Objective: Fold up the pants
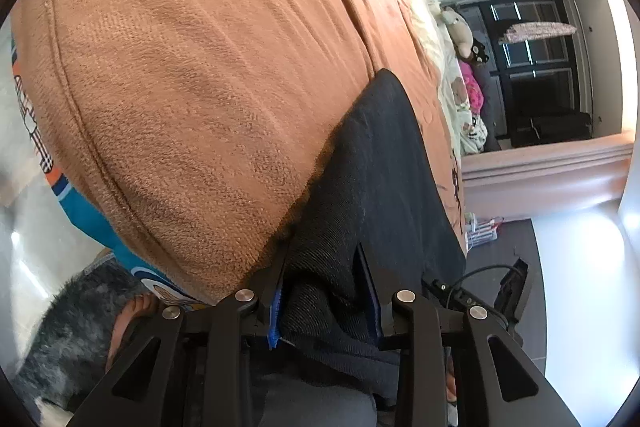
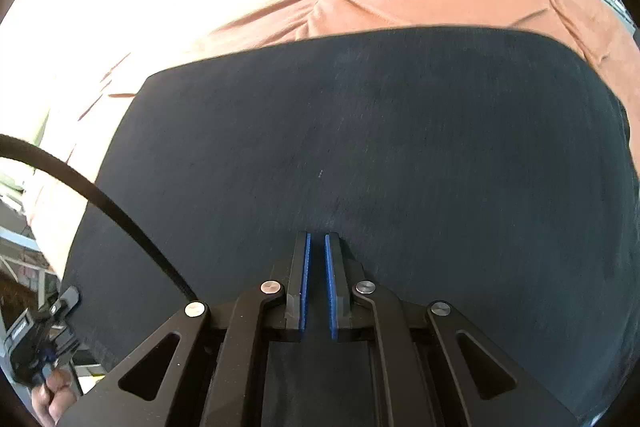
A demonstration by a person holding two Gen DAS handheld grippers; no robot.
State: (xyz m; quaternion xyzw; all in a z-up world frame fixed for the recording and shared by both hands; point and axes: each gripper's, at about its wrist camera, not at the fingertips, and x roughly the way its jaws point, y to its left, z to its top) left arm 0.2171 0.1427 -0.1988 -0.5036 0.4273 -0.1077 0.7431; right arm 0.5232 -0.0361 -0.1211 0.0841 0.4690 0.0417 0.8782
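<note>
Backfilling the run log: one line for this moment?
step: fold pants | left tongs: shut on pants | right tongs: shut, empty, over pants | surface: orange blanket

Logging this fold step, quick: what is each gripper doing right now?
Left gripper: closed on a bunch of the dark pants.
Right gripper: shut, nothing visibly between its pads, above the pants.

1 pr dark pants (image 2: 360,147), 1 orange blanket (image 1: 192,67), 2 grippers: left (image 1: 324,279), right (image 2: 316,239).

Left wrist view: very close, low at bed (image 1: 192,75) edge, looks along it toward window. Right wrist view: close, looks down. Both show dark pants (image 2: 360,155) on bed.
</note>
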